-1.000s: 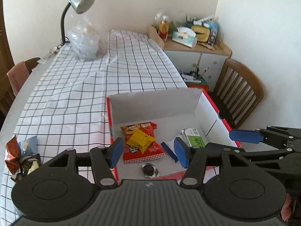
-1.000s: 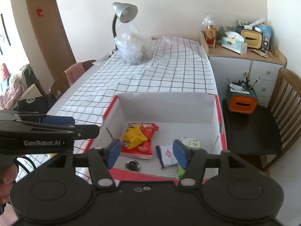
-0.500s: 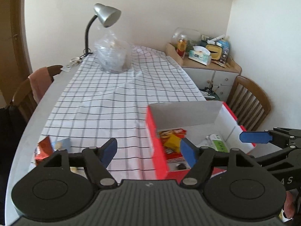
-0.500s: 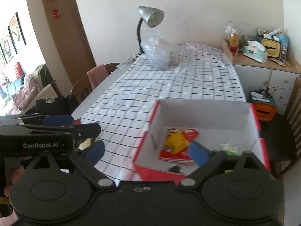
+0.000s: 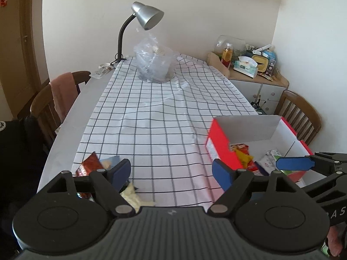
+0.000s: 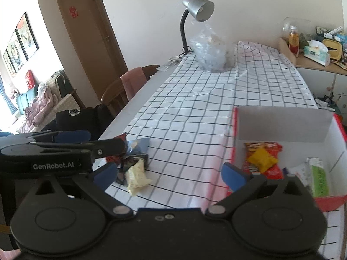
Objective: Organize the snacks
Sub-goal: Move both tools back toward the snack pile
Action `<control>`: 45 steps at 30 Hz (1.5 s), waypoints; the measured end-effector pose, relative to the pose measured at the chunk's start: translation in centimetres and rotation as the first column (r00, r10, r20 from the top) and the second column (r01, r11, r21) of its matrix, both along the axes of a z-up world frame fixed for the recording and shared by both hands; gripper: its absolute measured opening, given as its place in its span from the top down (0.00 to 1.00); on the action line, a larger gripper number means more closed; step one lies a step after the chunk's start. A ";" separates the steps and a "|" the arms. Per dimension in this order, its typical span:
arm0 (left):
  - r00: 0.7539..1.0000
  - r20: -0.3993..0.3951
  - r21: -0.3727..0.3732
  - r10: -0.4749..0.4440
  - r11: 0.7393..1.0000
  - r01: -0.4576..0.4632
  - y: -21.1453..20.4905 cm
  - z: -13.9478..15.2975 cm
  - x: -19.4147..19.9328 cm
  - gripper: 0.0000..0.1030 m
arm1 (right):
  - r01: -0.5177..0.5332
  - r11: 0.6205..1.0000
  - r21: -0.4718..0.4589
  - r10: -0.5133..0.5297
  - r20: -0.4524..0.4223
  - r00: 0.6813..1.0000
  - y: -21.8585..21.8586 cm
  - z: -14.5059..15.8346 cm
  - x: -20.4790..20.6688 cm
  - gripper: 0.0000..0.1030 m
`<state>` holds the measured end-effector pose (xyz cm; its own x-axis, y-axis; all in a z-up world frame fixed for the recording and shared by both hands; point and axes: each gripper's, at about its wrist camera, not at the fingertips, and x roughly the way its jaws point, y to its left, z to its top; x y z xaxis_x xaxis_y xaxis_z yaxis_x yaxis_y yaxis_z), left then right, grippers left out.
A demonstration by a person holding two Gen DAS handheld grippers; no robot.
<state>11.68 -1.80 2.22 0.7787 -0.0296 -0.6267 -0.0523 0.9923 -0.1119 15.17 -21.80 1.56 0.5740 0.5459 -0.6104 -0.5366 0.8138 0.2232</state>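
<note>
Loose snacks [image 6: 133, 162] lie left of the red box [image 6: 282, 151] — nearest the left gripper [image 5: 171, 171]; both grippers gape empty, right gripper [image 6: 169, 173] included.

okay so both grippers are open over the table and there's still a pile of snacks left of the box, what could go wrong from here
1. The loose snack packets lie overlapped, so the left gripper may pinch two or knock one aside.
2. The pile sits near the tablecloth edge; a nudge could send one off.
3. The red box looks light; bumping its wall could slide it.
</note>
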 end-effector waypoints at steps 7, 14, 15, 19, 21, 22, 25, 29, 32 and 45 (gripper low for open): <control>1.000 -0.015 -0.016 -0.001 1.000 0.001 4.6 -1.7 -0.5 0.18 | 0.003 0.999 -0.036 -0.003 -0.015 1.000 4.3 -1.4 -0.5 0.00; 0.999 -0.055 -0.021 -0.004 1.000 0.002 9.5 -3.5 -0.4 0.18 | -0.043 0.995 -0.090 0.037 -0.066 0.997 7.9 -3.7 -0.4 0.00; 0.998 -0.060 -0.019 0.006 1.000 -0.008 10.2 -3.8 -0.4 0.18 | -0.052 0.994 -0.097 0.046 -0.071 0.996 8.3 -3.9 -0.3 0.00; 0.993 -0.097 -0.022 0.073 0.997 -0.075 13.1 -5.3 0.1 0.18 | -0.095 0.987 -0.132 0.085 -0.078 0.993 10.3 -5.0 -0.1 0.00; 0.989 -0.112 -0.016 0.093 0.995 -0.096 14.4 -6.0 0.4 0.18 | -0.121 0.982 -0.143 0.109 -0.089 0.990 11.2 -5.6 0.1 0.01; 0.988 -0.119 -0.008 0.100 0.995 -0.101 14.9 -6.4 0.6 0.18 | -0.137 0.978 -0.156 0.124 -0.095 0.988 11.8 -6.1 0.2 0.01; 0.986 -0.133 0.022 0.096 0.995 -0.094 16.0 -7.4 1.0 0.18 | -0.169 0.966 -0.196 0.150 -0.108 0.983 13.3 -7.1 1.0 0.02; 0.983 -0.162 0.059 0.082 0.996 -0.073 17.2 -8.6 2.0 0.18 | -0.198 0.954 -0.226 0.171 -0.130 0.977 14.8 -8.3 1.8 0.03; 0.976 -0.200 0.050 0.084 0.996 -0.076 18.4 -9.8 2.9 0.18 | -0.212 0.948 -0.238 0.180 -0.149 0.972 15.5 -9.0 2.6 0.04; 0.920 -0.357 -0.010 0.164 0.984 -0.179 19.1 -15.5 5.0 0.38 | -0.260 0.918 -0.298 0.205 -0.202 0.958 17.6 -12.3 4.5 0.11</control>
